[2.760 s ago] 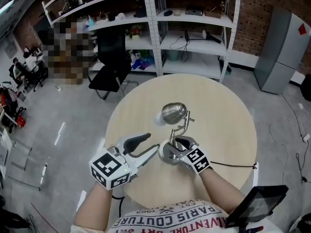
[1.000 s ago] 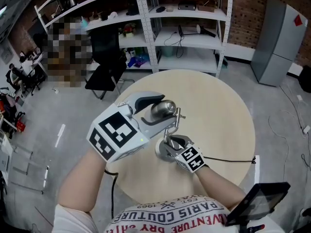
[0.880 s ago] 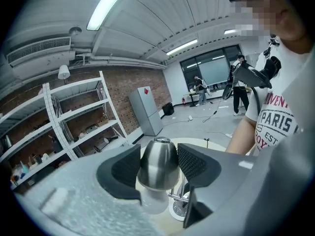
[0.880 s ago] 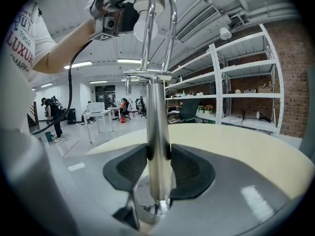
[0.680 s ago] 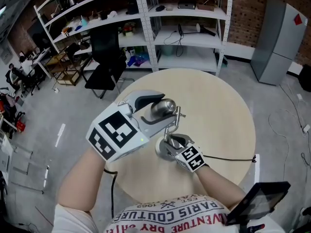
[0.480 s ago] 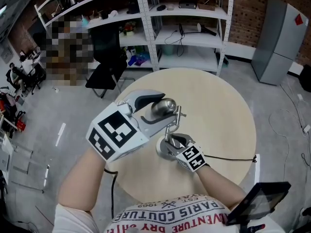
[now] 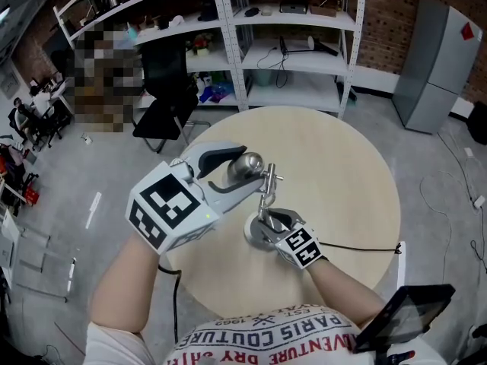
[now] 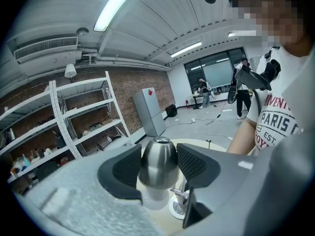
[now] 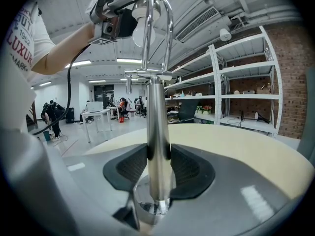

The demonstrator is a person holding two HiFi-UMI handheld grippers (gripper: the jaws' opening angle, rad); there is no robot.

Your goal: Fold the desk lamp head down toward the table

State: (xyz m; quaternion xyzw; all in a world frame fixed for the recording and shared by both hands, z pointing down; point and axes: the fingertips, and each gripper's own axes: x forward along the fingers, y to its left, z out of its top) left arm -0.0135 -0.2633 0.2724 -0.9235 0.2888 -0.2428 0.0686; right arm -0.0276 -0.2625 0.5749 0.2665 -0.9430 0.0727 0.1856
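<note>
Round desk (image 7: pixel 342 166) of pale wood grain on a grey floor (image 7: pixel 434 196), viewed from steeply above. Toward the near side of the top, a desk lamp (image 7: pixel 266 192) upright on its round metal base (image 7: pixel 251 234). From that base to the desk's right edge, a thin black cord (image 7: pixel 358 251) flat across the surface.

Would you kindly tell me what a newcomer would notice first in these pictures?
The shiny metal lamp head, raised above the round pale table, is clamped by the left gripper. Below it, the right gripper is shut on the lamp's chrome pole just above its base.
</note>
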